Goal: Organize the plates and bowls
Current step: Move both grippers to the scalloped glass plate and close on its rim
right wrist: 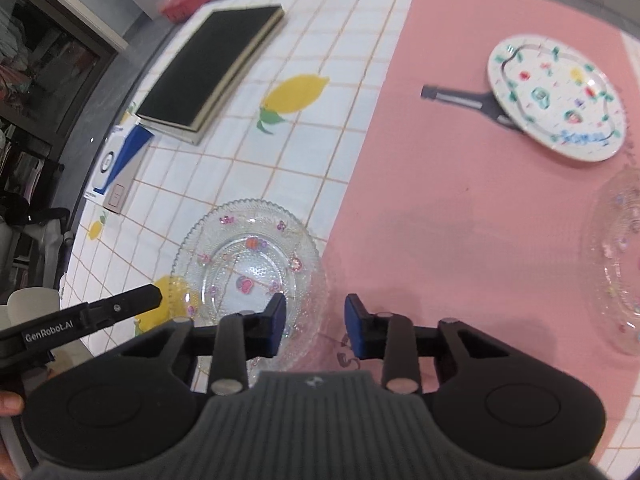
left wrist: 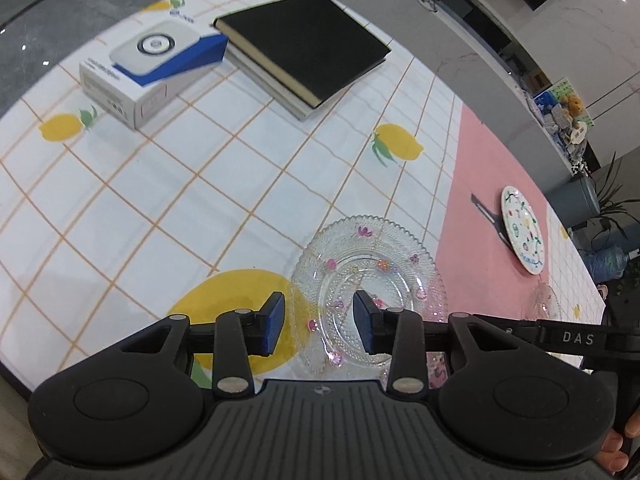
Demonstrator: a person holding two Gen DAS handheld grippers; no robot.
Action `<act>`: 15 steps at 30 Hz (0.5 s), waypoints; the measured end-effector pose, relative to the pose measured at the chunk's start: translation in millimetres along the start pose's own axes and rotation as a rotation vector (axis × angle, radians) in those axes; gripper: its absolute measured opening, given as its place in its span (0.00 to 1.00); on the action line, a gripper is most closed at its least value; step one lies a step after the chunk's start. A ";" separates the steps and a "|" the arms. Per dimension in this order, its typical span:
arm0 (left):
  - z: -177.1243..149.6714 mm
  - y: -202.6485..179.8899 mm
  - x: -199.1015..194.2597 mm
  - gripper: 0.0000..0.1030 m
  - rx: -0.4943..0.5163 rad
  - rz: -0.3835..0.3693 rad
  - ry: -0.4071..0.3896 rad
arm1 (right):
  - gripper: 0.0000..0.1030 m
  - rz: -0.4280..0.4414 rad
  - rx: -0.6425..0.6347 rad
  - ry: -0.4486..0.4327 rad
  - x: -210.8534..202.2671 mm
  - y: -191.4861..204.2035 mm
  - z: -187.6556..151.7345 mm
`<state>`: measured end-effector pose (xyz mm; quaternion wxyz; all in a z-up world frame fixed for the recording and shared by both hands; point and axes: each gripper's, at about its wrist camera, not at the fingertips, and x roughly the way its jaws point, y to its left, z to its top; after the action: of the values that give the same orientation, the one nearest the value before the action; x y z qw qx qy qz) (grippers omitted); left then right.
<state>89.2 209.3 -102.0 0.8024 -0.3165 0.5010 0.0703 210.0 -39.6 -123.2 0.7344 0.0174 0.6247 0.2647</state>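
Note:
A clear glass plate with small coloured flowers [left wrist: 368, 280] lies on the lemon-print cloth; it also shows in the right wrist view [right wrist: 248, 264]. My left gripper [left wrist: 318, 326] is open above its near side, empty. My right gripper [right wrist: 314, 330] is open over the plate's right rim, empty. A white painted plate [right wrist: 556, 104] rests tilted on a dark-handled tool [right wrist: 456, 98] on the pink mat; the left wrist view shows it too [left wrist: 522, 232]. Another clear glass dish [right wrist: 620, 264] sits at the right edge, also seen in the left wrist view [left wrist: 544, 302].
A black notebook on a stack of books [left wrist: 304, 44] and a blue-and-white box [left wrist: 148, 68] lie at the far side of the table. The pink mat [right wrist: 460, 200] covers the right part. The left gripper's side bar [right wrist: 92, 316] reaches into the right view.

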 end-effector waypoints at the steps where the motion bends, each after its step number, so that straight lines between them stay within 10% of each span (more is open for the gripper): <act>1: 0.1 0.6 3.3 0.42 -0.004 0.000 0.004 | 0.30 0.002 0.004 0.012 3.9 -1.5 2.2; 15: -2.5 7.4 25.8 0.29 -0.026 0.000 0.030 | 0.23 0.032 0.033 0.126 39.2 -11.2 19.3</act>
<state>96.6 208.4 -127.9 0.7908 -0.3278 0.5120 0.0719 235.1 -27.3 -158.6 0.6891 0.0227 0.6734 0.2666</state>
